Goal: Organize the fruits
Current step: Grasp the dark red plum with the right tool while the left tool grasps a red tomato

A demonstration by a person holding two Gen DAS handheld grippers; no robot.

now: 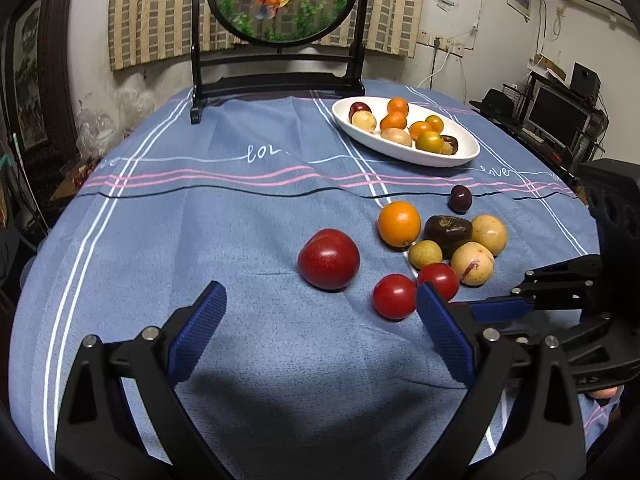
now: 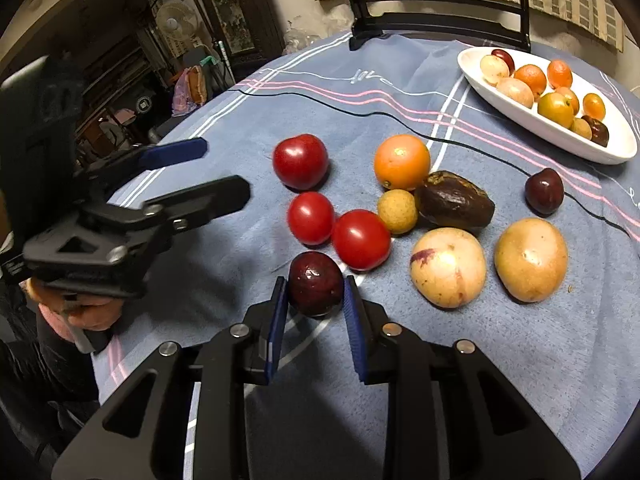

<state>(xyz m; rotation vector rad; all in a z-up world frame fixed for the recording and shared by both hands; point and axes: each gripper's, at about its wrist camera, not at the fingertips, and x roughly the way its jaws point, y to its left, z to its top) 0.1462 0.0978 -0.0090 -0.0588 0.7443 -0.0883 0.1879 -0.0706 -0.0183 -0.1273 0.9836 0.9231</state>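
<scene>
Between the blue pads of my right gripper, low in the middle of the right wrist view, sat a dark purple plum, and both pads pressed against its sides, so I had it clamped while it seemed to rest on the blue tablecloth; the contact underneath was hidden from me. Just above it lay two small red tomatoes, touching each other, with a bigger red fruit above them. To the right of those were a small yellow fruit, an orange and a wrinkled brown fruit, bunched close. Two pale yellow fruits lay lower right, and another dark plum sat alone near the right edge.

My left gripper, at the bottom of the left wrist view, was spread wide with nothing between its pads, held over bare cloth. Its right pad overlapped the nearer tomato in that view.

Far up at the right of both views stood the white oval dish, already holding several oranges, pale fruits and dark ones. Behind it rose a black stand with a round goldfish panel.
</scene>
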